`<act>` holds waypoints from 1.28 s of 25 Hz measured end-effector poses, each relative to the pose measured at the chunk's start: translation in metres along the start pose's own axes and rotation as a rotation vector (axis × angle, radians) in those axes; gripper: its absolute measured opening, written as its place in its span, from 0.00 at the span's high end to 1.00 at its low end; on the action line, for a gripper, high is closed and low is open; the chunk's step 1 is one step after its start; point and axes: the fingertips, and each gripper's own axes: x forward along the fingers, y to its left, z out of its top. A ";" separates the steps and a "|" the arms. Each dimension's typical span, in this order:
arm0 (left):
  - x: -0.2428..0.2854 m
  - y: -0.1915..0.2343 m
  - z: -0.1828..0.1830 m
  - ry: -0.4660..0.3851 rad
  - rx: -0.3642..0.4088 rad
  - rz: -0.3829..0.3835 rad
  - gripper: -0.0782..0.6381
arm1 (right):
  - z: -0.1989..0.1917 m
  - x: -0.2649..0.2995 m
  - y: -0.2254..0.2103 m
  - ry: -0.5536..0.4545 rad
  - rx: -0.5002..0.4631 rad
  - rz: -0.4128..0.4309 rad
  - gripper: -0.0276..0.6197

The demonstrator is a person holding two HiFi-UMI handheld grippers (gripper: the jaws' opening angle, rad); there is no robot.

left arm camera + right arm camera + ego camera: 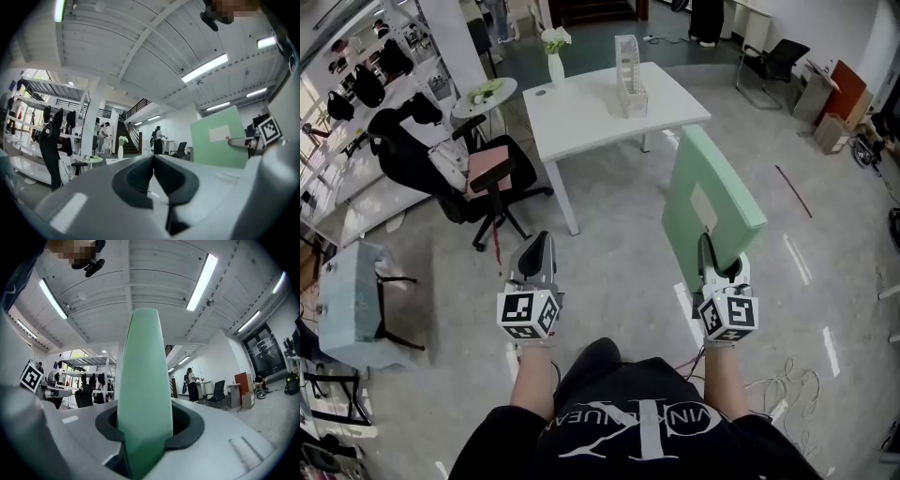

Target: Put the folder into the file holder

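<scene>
Holds the green folder (712,192) upright, pinched in the right gripper (711,251); left gripper (536,255) shut, empty. Not in yet: must carry it to the file holder (627,75) far ahead on the desk (581,117).

Bare floor (619,253) lies open up to the white table (581,117). A black office chair (441,169) crowds the table's left front corner. On top, a vase (556,67) stands well apart from the file holder (628,84).

Folder (712,202) mint green, white label (705,208). File holder (628,75) white, surface (581,117) white. Vase (556,67) white. Chair (408,150) black, pink seat (487,167). Floor (619,272) grey, mottled.
</scene>
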 end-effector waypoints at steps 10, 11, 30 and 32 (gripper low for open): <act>0.008 -0.001 -0.003 0.015 -0.004 -0.010 0.89 | -0.001 0.001 -0.009 -0.003 0.025 -0.015 0.68; 0.014 -0.002 -0.005 0.017 -0.007 -0.011 0.89 | -0.002 0.005 -0.011 -0.004 0.023 -0.012 0.68; 0.199 0.034 -0.030 0.039 -0.041 -0.053 0.89 | -0.035 0.166 -0.061 0.051 0.009 -0.056 0.68; 0.219 0.043 -0.029 0.043 -0.040 -0.055 0.89 | -0.039 0.186 -0.064 0.060 0.015 -0.059 0.68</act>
